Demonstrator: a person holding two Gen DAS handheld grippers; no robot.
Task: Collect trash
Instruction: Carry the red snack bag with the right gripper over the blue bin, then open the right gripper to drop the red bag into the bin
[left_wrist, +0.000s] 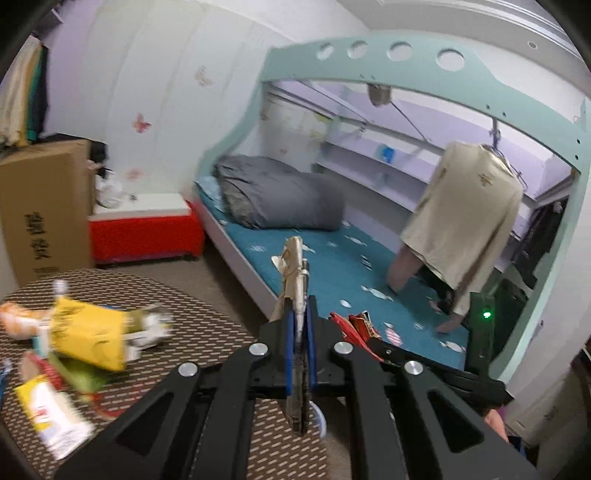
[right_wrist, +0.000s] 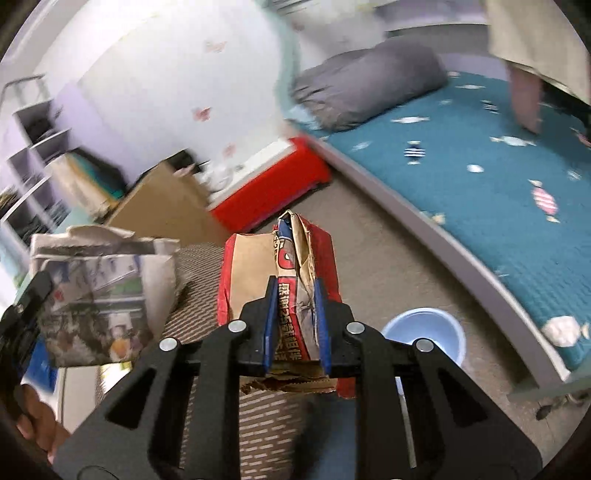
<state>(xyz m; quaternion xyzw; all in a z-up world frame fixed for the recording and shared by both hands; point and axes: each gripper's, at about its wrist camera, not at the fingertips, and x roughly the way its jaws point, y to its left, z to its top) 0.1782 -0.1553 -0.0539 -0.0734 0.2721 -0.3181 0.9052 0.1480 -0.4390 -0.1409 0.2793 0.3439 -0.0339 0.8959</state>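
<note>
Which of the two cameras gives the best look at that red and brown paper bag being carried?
The right wrist view. There the red and brown paper bag fills the centre, pinched between the right gripper's blue fingers, its printing readable. The left wrist view shows only a crumpled red edge of it, low and beside the left gripper.

Both wrist views look downward, sharing the bed (left_wrist: 332, 254)

blurred: yellow bag (left_wrist: 88, 332) | cut off: hanging coat (right_wrist: 535, 40) | blurred: cardboard box (right_wrist: 166, 210)
</note>
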